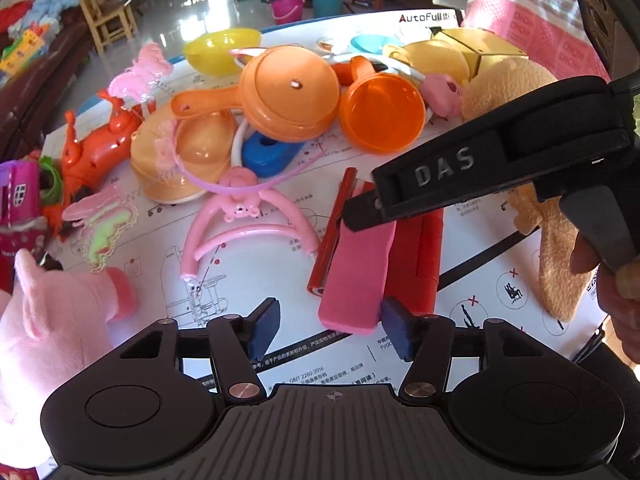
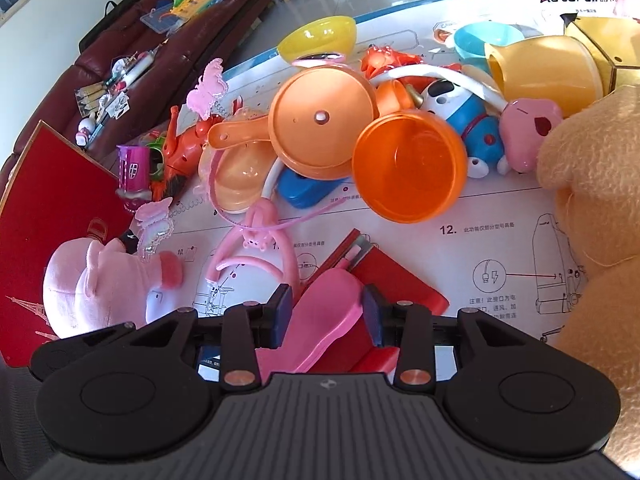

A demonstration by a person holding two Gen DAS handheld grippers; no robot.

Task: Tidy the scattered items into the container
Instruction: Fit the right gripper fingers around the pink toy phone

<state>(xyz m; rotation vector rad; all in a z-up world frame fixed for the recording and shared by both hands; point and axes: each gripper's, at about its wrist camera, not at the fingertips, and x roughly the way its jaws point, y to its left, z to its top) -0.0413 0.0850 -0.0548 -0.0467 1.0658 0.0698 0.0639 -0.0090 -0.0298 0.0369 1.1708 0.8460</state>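
Gripping pink foam slab (image 2: 320, 320) with right tongs (image 2: 326, 316); lift straight, clear red case (image 2: 396, 284). Left tongs (image 1: 326, 330) open, empty.

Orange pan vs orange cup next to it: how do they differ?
The orange pan is opaque, paler, and shows its flat underside with a small hole; the orange cup is translucent, deeper orange, its open mouth facing the camera. The pan has a long handle with a hole; the cup has a short stub. Both are plastic, touching in the pile.
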